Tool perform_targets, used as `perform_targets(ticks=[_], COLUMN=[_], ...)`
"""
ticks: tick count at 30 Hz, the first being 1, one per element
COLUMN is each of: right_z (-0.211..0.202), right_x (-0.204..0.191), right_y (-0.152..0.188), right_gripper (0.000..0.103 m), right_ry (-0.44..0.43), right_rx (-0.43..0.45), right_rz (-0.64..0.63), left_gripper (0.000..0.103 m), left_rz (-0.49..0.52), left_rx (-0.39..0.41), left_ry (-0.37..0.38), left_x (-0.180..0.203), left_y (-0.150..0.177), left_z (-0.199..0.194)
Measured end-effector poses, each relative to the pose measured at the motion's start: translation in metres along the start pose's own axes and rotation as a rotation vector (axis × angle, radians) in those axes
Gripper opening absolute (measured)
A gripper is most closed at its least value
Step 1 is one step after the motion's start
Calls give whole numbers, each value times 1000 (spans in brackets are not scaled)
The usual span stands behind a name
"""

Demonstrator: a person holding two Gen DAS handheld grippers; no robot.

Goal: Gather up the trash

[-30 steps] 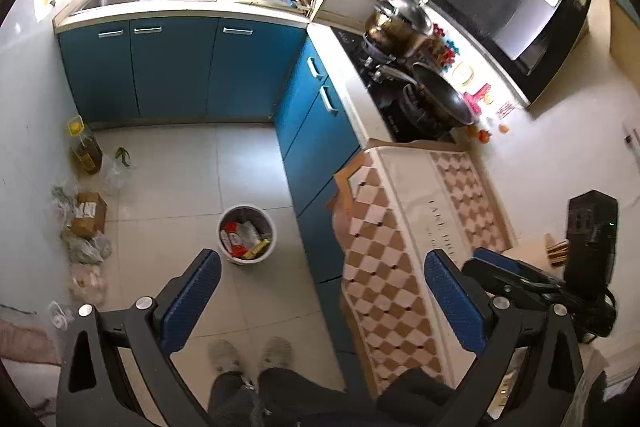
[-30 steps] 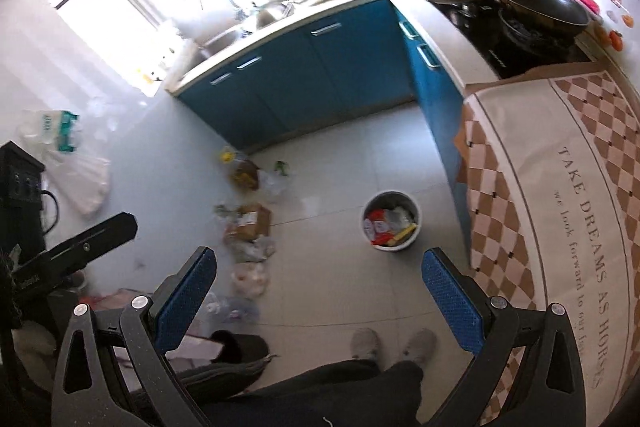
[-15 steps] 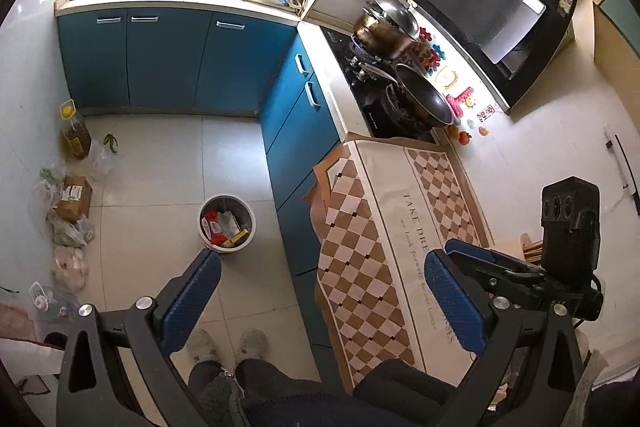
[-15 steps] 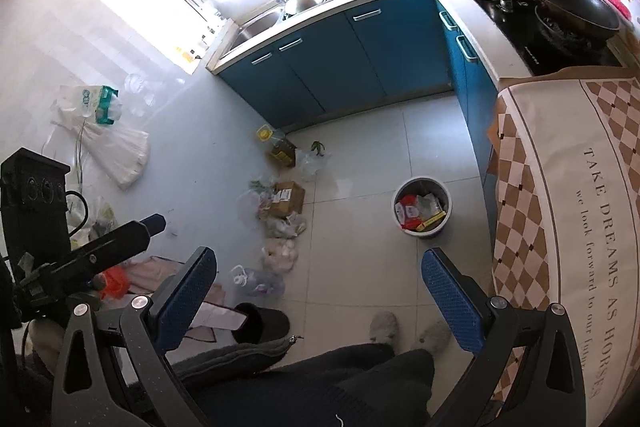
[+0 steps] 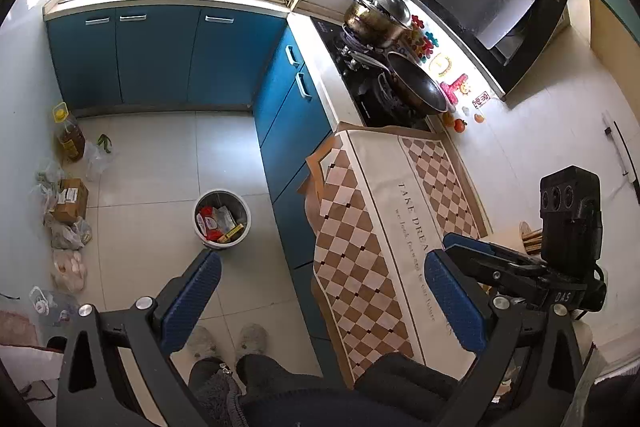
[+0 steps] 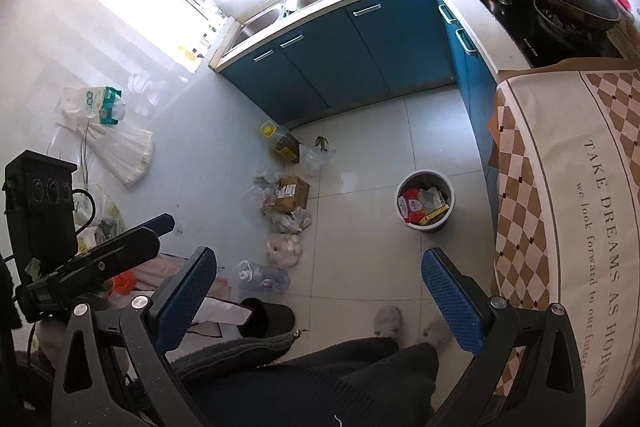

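- Left wrist view: my left gripper (image 5: 320,297) is released, its blue pads spread wide at the bottom of the frame with nothing between them.
- Left of centre, the trash bin (image 5: 222,218) stands on the tiled floor (image 5: 160,163), just beside the blue cabinets (image 5: 296,131). In it I see a red packet, a crumpled clear wrapper and a yellow strip.
- Down the left edge runs a row of loose things on the floor: an oil bottle (image 5: 69,135) with a yellow cap, a cardboard box (image 5: 71,199), clear plastic bags (image 5: 66,233) and a flattened plastic bottle (image 5: 52,305).
- The desk with its checkered cloth (image 5: 384,227) fills the centre right; above it a pot (image 5: 376,17) with its lid on and a dark empty pan (image 5: 416,87) sit on the stove.
- At the right edge I see my right gripper (image 5: 460,243) from the side; from here I cannot tell how far it is spread.
- Right wrist view: my right gripper (image 6: 320,295) is also released, pads wide apart and holding nothing.
- The trash bin (image 6: 425,203) is right of centre, holding the same red packet and wrappers.
- The cardboard box (image 6: 291,193), bags (image 6: 286,247) and plastic bottle (image 6: 262,277) lie in a line at centre left, well apart from the bin.
- A black slipper (image 6: 266,317) lies at lower centre.
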State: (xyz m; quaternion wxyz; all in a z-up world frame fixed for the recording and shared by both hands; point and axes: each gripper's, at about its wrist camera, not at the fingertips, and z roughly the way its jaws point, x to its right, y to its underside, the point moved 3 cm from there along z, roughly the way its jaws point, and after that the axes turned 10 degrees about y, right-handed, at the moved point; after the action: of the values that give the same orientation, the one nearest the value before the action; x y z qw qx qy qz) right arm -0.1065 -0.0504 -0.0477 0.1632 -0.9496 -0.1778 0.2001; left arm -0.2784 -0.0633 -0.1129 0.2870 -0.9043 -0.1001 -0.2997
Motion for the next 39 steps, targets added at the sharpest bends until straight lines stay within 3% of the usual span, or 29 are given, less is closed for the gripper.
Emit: perform_targets(ticks=[39], right_z=[-6], right_x=[25], right_y=[8], right_gripper=[103], right_ry=[4], right_rx=[1], right_rz=[33], left_gripper=[103], left_rz=[8], left_rx=[-13], left_ry=[18], left_x=[8], left_y=[-2], left_z=[8])
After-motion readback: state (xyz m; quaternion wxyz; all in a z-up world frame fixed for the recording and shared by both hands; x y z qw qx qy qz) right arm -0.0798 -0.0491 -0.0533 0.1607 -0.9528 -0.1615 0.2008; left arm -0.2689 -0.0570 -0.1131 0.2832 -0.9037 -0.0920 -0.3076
